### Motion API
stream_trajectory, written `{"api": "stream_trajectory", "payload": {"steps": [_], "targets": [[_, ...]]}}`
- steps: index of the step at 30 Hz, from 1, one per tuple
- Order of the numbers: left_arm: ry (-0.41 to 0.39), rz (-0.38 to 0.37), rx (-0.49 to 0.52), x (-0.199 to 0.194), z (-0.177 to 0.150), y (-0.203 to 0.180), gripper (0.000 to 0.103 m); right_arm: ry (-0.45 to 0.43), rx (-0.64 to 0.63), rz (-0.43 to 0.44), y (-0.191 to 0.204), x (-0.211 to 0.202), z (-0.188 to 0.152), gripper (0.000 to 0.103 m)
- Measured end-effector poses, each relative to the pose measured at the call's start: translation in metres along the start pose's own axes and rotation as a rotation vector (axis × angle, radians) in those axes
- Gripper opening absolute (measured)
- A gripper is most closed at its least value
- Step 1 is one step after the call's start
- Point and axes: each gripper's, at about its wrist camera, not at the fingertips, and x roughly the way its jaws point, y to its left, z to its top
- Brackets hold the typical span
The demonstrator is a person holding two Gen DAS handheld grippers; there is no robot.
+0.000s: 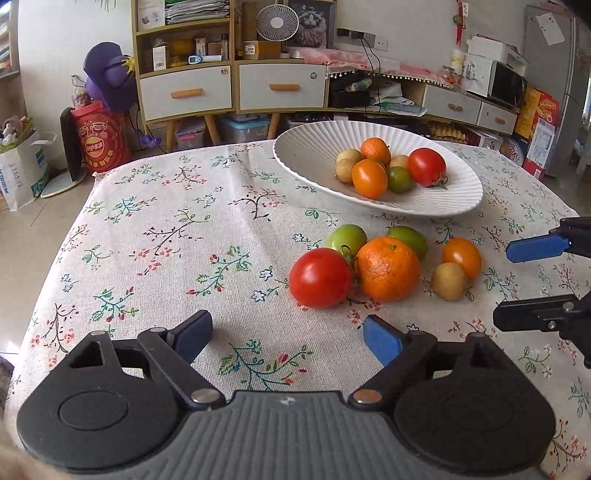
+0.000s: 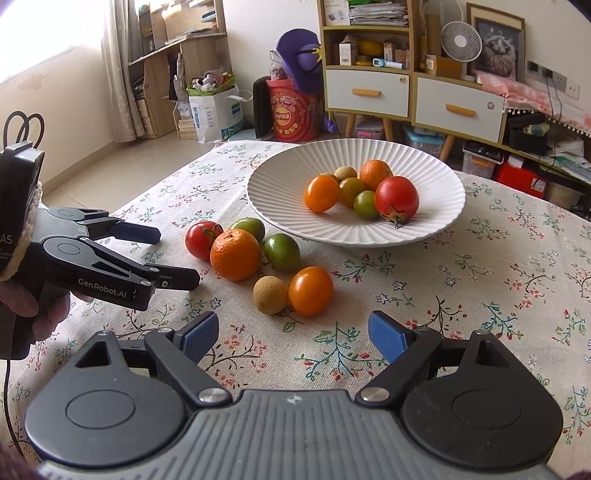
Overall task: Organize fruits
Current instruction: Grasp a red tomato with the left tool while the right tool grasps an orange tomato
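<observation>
Both tools approach the loose fruit, nothing picked yet.
Left tool and right tool open, empty; six fruits on bench near white plate; next, close on red tomato.

Fruits beside plate (jaws apart)

Floral tablecloth; white fan

I see bright, soft daylight from a window beyond my left hand-held gripper, sharp focus, edges bowed by fisheye.
</observation>
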Motion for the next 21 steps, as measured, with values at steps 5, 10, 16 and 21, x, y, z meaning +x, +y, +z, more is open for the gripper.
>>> {"api": "stream_trajectory", "payload": {"steps": [5,10,16,21], "targets": [[-0.006,-0.023,0.007,0.001,0.004,-0.003,0.073,0.003,0.007,-0.02,-0.004,0.002,0.0,0.063],[-0.007,-0.036,0.011,0.003,0.008,-0.008,0.064,0.017,0.023,-0.034,-0.009,0.007,0.002,0.054],[-0.012,-0.039,0.011,0.006,0.011,-0.01,0.055,0.017,0.02,-0.044,-0.011,0.01,0.004,0.048],[-0.022,-0.041,0.014,0.009,0.013,-0.011,0.048,0.019,0.009,-0.049,-0.009,0.014,0.004,0.044]]}}
